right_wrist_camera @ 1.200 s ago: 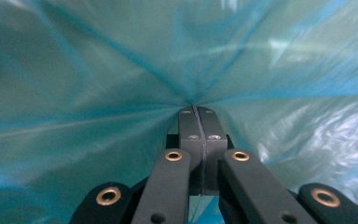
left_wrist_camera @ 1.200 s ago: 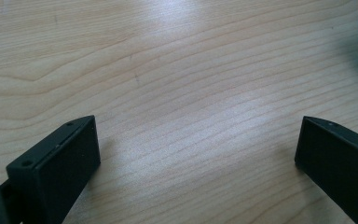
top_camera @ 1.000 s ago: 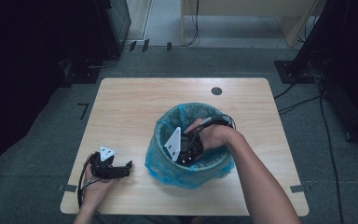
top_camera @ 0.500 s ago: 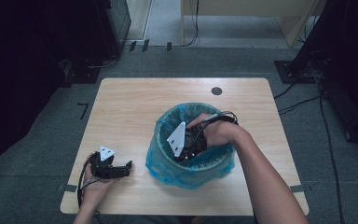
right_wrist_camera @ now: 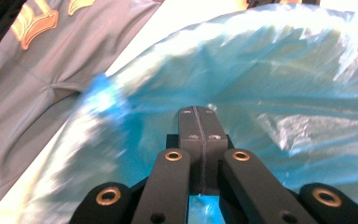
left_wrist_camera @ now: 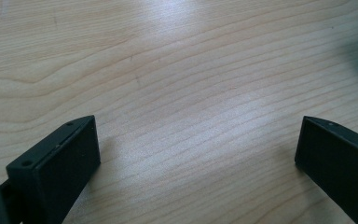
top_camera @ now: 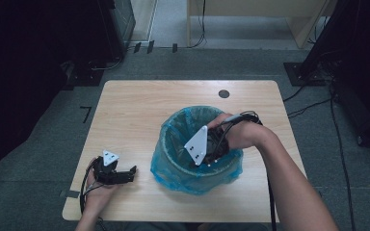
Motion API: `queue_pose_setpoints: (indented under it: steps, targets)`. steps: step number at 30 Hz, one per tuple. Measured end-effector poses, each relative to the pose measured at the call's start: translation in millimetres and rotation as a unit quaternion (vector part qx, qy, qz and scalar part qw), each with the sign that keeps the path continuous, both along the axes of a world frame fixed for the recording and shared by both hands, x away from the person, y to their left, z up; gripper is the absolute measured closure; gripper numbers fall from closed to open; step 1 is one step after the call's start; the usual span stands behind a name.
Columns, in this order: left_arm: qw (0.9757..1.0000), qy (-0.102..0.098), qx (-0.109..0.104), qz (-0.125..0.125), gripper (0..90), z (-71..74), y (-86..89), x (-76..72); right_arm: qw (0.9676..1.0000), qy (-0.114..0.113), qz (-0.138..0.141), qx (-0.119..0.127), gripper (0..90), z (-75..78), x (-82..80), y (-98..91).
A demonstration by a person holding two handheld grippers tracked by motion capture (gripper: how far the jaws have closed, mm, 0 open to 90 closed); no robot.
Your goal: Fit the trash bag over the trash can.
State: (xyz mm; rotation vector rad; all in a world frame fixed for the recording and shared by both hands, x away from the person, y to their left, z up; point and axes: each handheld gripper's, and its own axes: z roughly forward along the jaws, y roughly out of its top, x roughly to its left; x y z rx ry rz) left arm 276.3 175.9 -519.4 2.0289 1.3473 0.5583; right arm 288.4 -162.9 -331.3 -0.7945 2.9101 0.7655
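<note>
bin liner: translucent blue | table: pale wood grain | fingers: black | floor: grey, perhaps carpet

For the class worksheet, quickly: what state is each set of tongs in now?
Left tongs: open, holding nothing, over the table.
Right tongs: closed at the blue bag; grip on it unclear.

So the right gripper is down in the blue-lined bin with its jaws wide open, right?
Not quite: the right gripper is at the blue-lined bin, but its jaws are shut, pressed flat together with nothing visible between them. The right gripper view shows it.
</note>
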Motion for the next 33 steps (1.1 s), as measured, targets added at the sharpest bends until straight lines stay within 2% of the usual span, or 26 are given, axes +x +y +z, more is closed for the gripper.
queue_pose_setpoints:
  steps: [3,4,8,9,10,11,14,19,20,22,29,33]
  targets:
    - [1.0,0.0,0.0,0.0,0.0,0.0,0.0,0.0,0.9997,-0.002,0.002,-0.023,90.0,1.4,-5.5,-10.5]
    - [1.0,0.0,0.0,0.0,0.0,0.0,0.0,0.0,0.9997,-0.002,0.002,-0.023,90.0,1.4,-5.5,-10.5]
    - [1.0,0.0,0.0,0.0,0.0,0.0,0.0,0.0,0.9982,-0.011,-0.015,-0.057,90.0,-4.3,-4.5,-19.7]
    - [1.0,0.0,0.0,0.0,0.0,0.0,0.0,0.0,0.9982,-0.011,-0.015,-0.057,90.0,-4.3,-4.5,-19.7]
    - [1.0,0.0,0.0,0.0,0.0,0.0,0.0,0.0,0.996,-0.018,-0.021,-0.084,90.0,-9.9,-3.0,-21.7]
    - [1.0,0.0,0.0,0.0,0.0,0.0,0.0,0.0,0.9953,-0.018,-0.024,-0.092,90.0,-12.6,-2.2,-22.4]
    - [1.0,0.0,0.0,0.0,0.0,0.0,0.0,0.0,0.9963,-0.015,-0.028,-0.08,90.0,-11.6,-1.5,-24.0]
    - [1.0,0.0,0.0,0.0,0.0,0.0,0.0,0.0,0.9985,-0.019,-0.032,-0.041,90.0,-2.3,-2.9,-28.6]
    - [1.0,0.0,0.0,0.0,0.0,0.0,0.0,0.0,0.9985,-0.019,-0.032,-0.041,90.0,-2.3,-2.9,-28.6]
    - [1.0,0.0,0.0,0.0,0.0,0.0,0.0,0.0,0.9992,-0.02,-0.03,-0.018,90.0,3.9,-5.4,-31.4]
    - [1.0,0.0,0.0,0.0,0.0,0.0,0.0,0.0,0.9991,-0.011,-0.034,0.025,90.0,20.5,-12.5,-44.3]
    - [1.0,0.0,0.0,0.0,0.0,0.0,0.0,0.0,0.9986,-0.009,-0.038,0.034,90.0,27.8,-16.6,-52.8]
